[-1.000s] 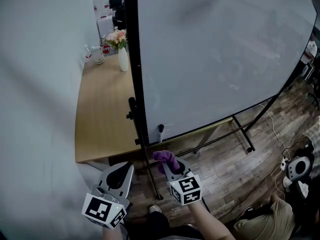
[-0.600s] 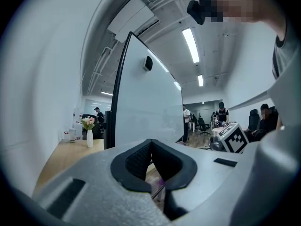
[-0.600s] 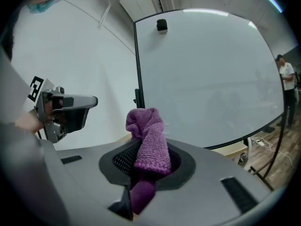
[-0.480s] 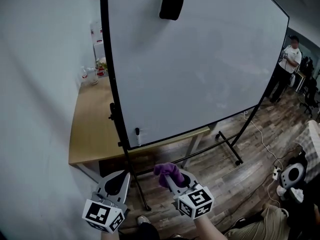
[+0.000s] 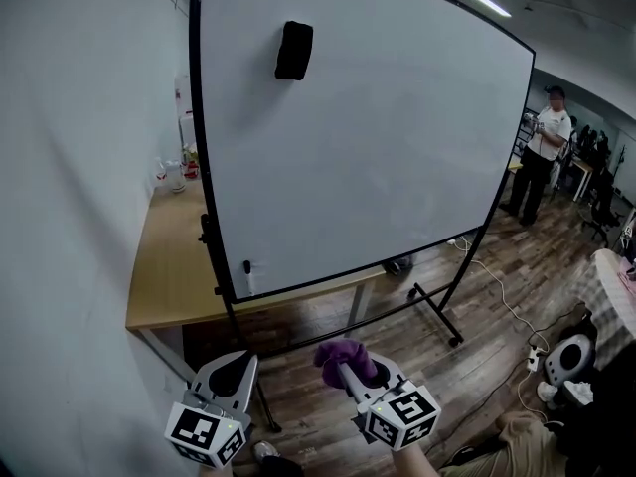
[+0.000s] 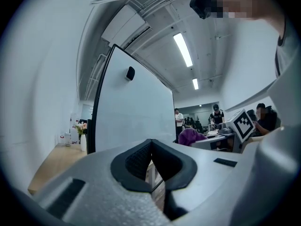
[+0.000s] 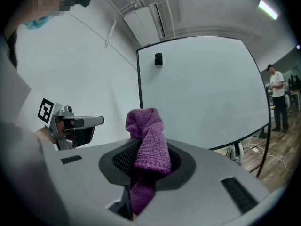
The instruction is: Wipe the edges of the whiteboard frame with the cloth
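Note:
A large whiteboard (image 5: pixel 368 137) on a black wheeled stand fills the head view; its black frame (image 5: pixel 196 137) runs down the left edge. A black eraser (image 5: pixel 293 50) sticks near its top. My right gripper (image 5: pixel 348 364) is shut on a purple cloth (image 5: pixel 344 358), held low in front of the board and apart from it. In the right gripper view the purple cloth (image 7: pixel 148 138) bunches up out of the closed jaws. My left gripper (image 5: pixel 232 369) hovers low at the left, shut and empty; in its own view the left gripper (image 6: pixel 151 160) has its pads together.
A wooden table (image 5: pixel 169 266) stands behind the board along the white wall, with a vase of flowers (image 6: pixel 83 136) and small items at its far end. A person (image 5: pixel 542 152) stands at the far right. Cables and a power strip (image 5: pixel 537 351) lie on the wood floor.
The head view has tilted upward, so the whole whiteboard and eraser now show. Both grippers stay low in the picture; the right one has shifted slightly right with the cloth.

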`<state>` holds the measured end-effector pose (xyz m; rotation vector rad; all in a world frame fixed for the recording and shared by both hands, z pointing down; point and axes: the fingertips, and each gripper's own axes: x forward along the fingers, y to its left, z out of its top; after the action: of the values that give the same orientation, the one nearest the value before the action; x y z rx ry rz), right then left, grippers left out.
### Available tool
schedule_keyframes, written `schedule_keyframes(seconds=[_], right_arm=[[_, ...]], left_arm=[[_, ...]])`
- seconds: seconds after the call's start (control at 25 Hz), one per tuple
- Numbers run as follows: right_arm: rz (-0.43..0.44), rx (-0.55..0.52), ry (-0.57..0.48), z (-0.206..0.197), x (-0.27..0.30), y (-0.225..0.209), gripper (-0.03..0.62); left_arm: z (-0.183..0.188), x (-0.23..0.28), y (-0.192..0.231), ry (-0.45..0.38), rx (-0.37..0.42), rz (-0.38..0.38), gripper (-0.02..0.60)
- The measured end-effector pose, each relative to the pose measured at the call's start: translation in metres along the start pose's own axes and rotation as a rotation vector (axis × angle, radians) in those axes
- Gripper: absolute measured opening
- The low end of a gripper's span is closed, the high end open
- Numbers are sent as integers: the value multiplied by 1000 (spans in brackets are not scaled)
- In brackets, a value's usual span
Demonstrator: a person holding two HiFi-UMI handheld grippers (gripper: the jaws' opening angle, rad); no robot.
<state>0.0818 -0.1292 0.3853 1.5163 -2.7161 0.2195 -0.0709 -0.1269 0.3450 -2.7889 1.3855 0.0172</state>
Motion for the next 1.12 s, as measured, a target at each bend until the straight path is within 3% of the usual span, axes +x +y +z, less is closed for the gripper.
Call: schedule_keyframes(seconds=[0.48,1.12], right_arm=[[-35,-26,-91,32,-83,-14,71],[-63,-79,-118,42,-118,-4,72]], left_arm=[[18,-19,-50,-33,35,7,17],[30,-40,-72,-31,32,-1,17]])
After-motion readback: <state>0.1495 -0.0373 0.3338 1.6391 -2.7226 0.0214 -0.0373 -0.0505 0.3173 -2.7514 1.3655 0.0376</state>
